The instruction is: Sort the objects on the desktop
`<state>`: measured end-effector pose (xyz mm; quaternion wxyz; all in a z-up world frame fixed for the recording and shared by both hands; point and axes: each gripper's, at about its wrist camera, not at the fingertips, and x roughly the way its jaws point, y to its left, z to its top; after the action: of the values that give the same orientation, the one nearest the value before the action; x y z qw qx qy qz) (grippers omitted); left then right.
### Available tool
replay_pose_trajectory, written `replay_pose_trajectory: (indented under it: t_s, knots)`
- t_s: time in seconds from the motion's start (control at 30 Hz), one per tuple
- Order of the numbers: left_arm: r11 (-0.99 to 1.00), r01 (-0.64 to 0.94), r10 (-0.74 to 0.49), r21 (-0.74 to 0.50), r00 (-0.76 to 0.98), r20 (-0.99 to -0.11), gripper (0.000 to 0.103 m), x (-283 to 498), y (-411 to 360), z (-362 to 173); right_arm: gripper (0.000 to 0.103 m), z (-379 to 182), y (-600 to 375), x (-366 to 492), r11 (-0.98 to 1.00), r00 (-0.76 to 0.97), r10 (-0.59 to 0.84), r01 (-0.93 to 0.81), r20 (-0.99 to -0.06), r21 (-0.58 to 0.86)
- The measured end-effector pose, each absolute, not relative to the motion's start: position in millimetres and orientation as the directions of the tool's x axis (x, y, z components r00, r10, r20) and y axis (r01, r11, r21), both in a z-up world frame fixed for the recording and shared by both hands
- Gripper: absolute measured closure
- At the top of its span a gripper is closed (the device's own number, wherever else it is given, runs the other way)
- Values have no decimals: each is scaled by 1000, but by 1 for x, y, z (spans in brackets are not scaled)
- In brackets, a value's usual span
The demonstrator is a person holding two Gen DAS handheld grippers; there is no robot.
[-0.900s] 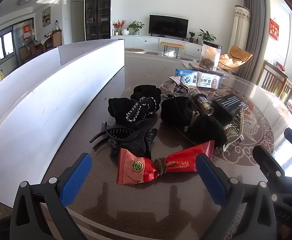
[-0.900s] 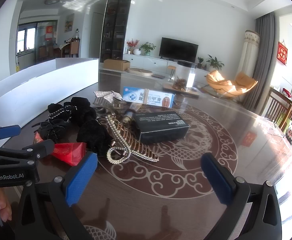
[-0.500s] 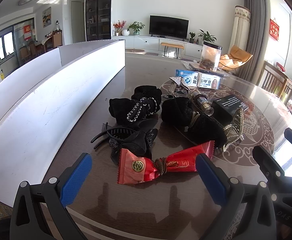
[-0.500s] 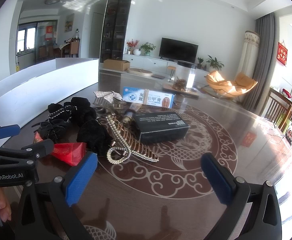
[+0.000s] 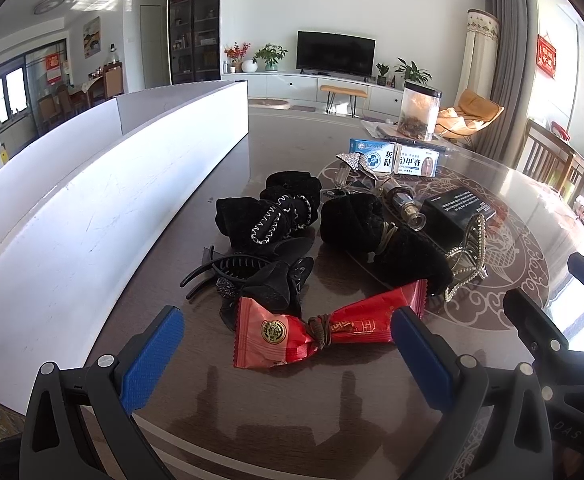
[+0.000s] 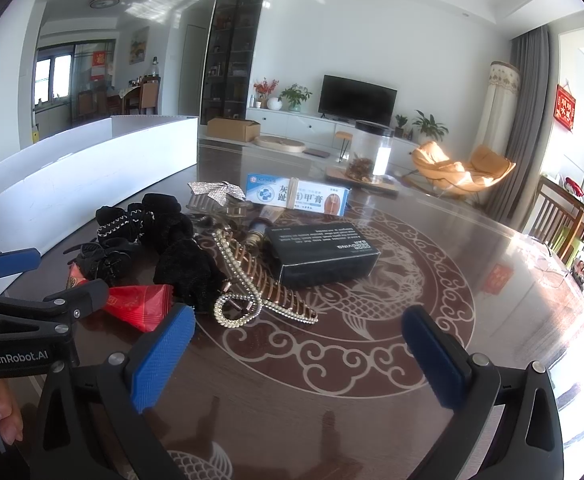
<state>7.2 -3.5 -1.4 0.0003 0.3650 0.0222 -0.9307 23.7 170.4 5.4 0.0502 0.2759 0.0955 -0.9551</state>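
Nothing shifting since a second ago: left gripper (image 5: 288, 354) and right gripper (image 6: 298, 352) both hanging wide, gripping nothing, shiny red foil hair bow (image 5: 328, 326) sitting at 12 o'clock between left pads.

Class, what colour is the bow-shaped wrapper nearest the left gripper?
Red, with a gold emblem; clearest in the left wrist view.

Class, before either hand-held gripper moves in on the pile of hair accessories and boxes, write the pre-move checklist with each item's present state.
1. Left hand-held gripper open, nothing between the pads: ok.
2. Right hand-held gripper open, empty: ok.
3. Red bow nearest the left hand-held gripper, nothing lying on it: ok.
4. Pearl hair clip separate from the black box: cannot tell, they look close.
5. White bin within view for sorting: ok.
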Motion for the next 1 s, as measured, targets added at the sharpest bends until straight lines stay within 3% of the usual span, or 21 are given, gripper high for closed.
replay_pose_trajectory:
  t_s: [1.0]
  knots:
    - [-999, 19, 9, -34, -735, -678, 0, 7, -3, -2, 0, 4, 170, 23, -977, -840, -46, 152, -541, -152]
